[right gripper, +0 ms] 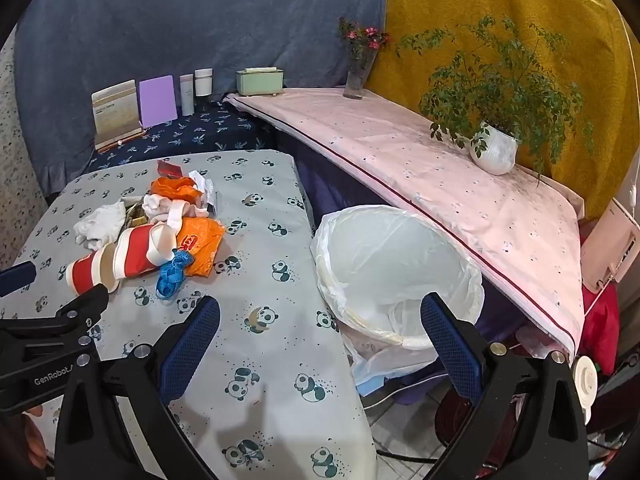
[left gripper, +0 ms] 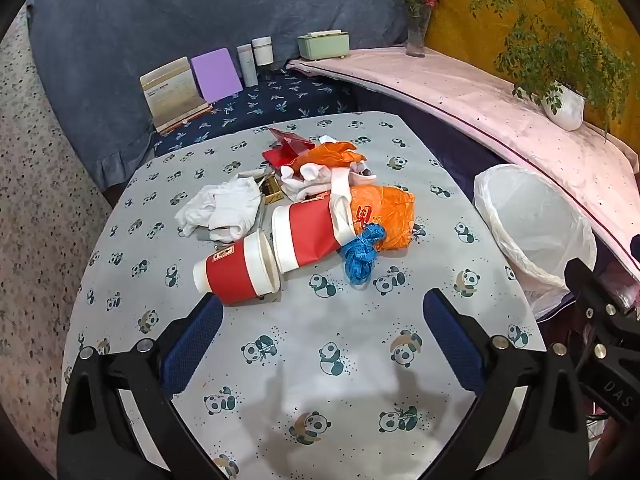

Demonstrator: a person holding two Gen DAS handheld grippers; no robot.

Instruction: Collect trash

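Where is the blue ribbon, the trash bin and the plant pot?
blue ribbon (left gripper: 362,254), left wrist view, middle of the tangle.
trash bin (right gripper: 400,264), right wrist view, inside of its white liner.
plant pot (right gripper: 494,152), right wrist view, white side.

Looks like a lived-in home room: panda-print cloth over the table (left gripper: 320,360), blue and mustard sheets hung as backdrops, potted plant (right gripper: 494,152) and flower vase (right gripper: 358,76) on a pink-covered ledge, tissue box (left gripper: 323,43), lined waste bin (right gripper: 400,276) alongside.
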